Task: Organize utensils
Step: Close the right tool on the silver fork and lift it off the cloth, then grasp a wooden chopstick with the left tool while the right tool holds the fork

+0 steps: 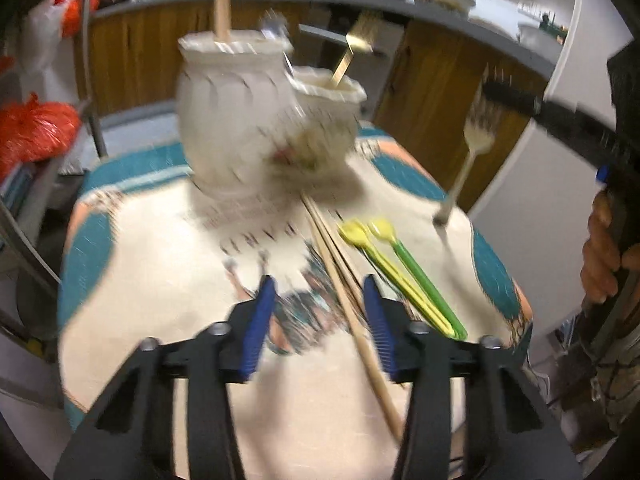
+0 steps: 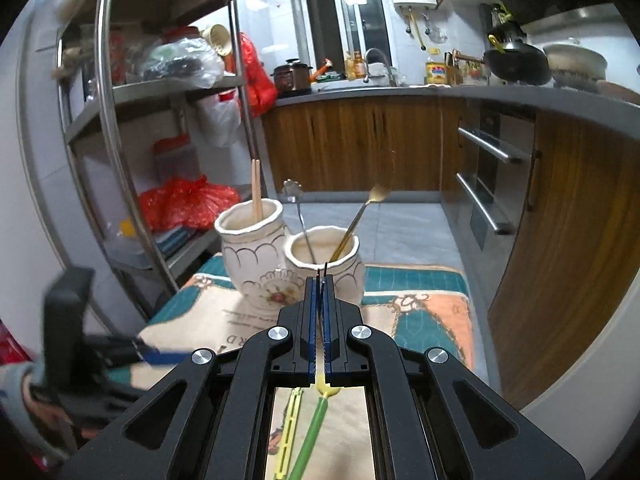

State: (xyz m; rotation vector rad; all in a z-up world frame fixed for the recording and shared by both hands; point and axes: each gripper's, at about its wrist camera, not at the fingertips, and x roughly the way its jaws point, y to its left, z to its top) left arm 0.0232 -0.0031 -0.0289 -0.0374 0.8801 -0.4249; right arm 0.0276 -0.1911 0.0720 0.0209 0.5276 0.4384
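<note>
Two cream jars stand at the back of the cloth-covered table (image 1: 168, 320). The taller jar (image 1: 232, 120) (image 2: 250, 256) holds chopsticks (image 2: 256, 192). The shorter jar (image 1: 328, 120) (image 2: 324, 264) holds a gold spoon (image 2: 360, 216) and a silver one (image 2: 298, 216). A wooden chopstick pair (image 1: 344, 296) lies on the cloth and runs between the jaws of my left gripper (image 1: 319, 292) (image 2: 156, 354), close to its right pad; the pads do not press on it. Yellow and green spoons (image 1: 400, 276) (image 2: 316, 420) lie just right of the pair. My right gripper (image 2: 319, 280) (image 1: 490, 90) is shut on a pale fork (image 1: 476, 136), lifted above the table's right side.
A metal shelf rack (image 2: 112, 128) with red and clear bags stands to the left of the table. Wooden cabinets (image 2: 352, 144) and an oven front (image 2: 488, 168) lie behind and to the right. A hand (image 1: 600, 256) grips the right tool's handle.
</note>
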